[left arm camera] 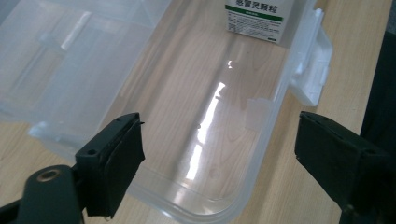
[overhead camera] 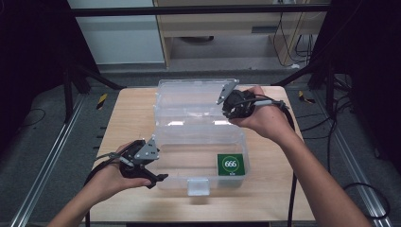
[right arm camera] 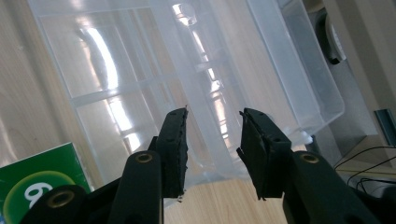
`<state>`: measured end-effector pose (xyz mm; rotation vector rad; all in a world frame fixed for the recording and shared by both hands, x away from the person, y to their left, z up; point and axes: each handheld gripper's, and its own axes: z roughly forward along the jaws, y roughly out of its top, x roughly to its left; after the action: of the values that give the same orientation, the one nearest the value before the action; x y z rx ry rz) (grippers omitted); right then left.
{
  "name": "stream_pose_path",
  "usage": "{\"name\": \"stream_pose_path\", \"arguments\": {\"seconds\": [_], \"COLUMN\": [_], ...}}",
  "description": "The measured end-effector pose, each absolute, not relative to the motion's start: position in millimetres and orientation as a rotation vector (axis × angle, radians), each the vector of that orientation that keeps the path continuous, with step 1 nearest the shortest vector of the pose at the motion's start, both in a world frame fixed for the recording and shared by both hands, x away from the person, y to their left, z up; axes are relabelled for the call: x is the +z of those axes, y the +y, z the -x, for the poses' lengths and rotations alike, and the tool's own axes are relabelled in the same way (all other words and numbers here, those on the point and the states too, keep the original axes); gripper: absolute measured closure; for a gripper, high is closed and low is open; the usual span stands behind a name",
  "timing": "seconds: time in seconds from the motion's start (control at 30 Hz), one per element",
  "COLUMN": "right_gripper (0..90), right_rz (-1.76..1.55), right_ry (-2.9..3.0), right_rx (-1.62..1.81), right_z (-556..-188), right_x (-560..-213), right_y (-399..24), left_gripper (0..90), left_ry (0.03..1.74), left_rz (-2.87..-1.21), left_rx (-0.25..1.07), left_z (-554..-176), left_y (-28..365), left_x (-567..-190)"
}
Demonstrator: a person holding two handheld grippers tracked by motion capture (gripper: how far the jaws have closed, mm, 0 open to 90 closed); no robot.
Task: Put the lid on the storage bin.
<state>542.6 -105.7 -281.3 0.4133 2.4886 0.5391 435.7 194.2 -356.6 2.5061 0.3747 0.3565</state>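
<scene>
Black jaws of the left gripper (left arm camera: 219, 158) rise spread wide apart in the left gripper view, grasping nothing, with the near-left corner of the clear plastic box (left arm camera: 177, 200) lying between and beyond them. Seen from above, this gripper (overhead camera: 158, 178) sits just beside the box's (overhead camera: 163, 156) front-left corner, held in the left hand (overhead camera: 113, 177), whose forearm comes up from the bottom edge.

Everything else places itself against the box, which lies open in the middle of the wooden table (overhead camera: 127, 113). Its lid (overhead camera: 189, 97) is folded back on the far side, away from the person. Inside the box, at the front-right corner, lies a small green packet (overhead camera: 231, 164) with a white ring and the number 666 on its face; its white printed side shows at the top of the left gripper view (left arm camera: 259, 18), and a green corner of it shows at the lower left of the right gripper view (right arm camera: 44, 184). A white latch (overhead camera: 197, 186) sticks out from the middle of the box's front wall.

At the box's far-right side, over the lid's right end, the right hand (overhead camera: 265, 118) holds the right gripper (overhead camera: 229, 112). Its jaws stand partly parted, a ridge of the clear lid (right arm camera: 210, 116) showing in the gap between them; whether they touch it I cannot tell.
</scene>
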Motion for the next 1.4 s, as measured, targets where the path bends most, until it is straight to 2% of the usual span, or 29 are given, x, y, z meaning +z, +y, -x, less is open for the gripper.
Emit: {"name": "stream_pose_path", "arguments": {"seconds": [0.23,0.33,0.4,0.53,0.8,1.03,1.17,1.3,1.4], "right_gripper": [61.0,64.1,66.3,66.3,71.8,74.5,74.8,75.1,75.1], "right_rz": [-0.329,-0.334,-0.317,-0.299,-0.248,-0.221,-0.218,-0.211,-0.207], "right_ry": [2.530,2.552,2.563,2.589,2.597,2.603,2.602,2.598,2.600], "right_rx": [0.456,0.446,0.429,0.410,0.376,0.368,0.364,0.361,0.363], "right_z": [-559.8,-566.6,-570.7,-574.8,-575.5,-574.4,-574.0,-573.8,-574.1], "right_x": [-295.6,-300.6,-304.0,-308.9,-312.8,-311.8,-312.2,-312.4,-312.4], "right_y": [-88.9,-85.8,-84.7,-83.1,-81.4,-80.3,-79.1,-78.6,-78.6], "left_gripper": [26.0,28.1,33.3,32.2,33.0,40.0,46.8,61.4,67.3], "left_ry": [0.337,0.330,0.300,0.290,0.278,0.241,0.243,0.248,0.272], "left_rz": [-2.572,-2.584,-2.600,-2.617,-2.644,-2.662,-2.699,-2.704,-2.698], "left_rx": [0.330,0.296,0.277,0.274,0.232,0.215,0.222,0.180,0.186], "left_z": [-436.5,-438.7,-439.0,-438.9,-437.8,-433.8,-435.4,-438.7,-441.0], "left_y": [186.4,184.5,182.3,180.3,174.2,167.9,165.6,166.7,168.0], "left_x": [-364.0,-368.9,-371.5,-375.2,-387.5,-391.1,-396.7,-403.2,-406.4]}}
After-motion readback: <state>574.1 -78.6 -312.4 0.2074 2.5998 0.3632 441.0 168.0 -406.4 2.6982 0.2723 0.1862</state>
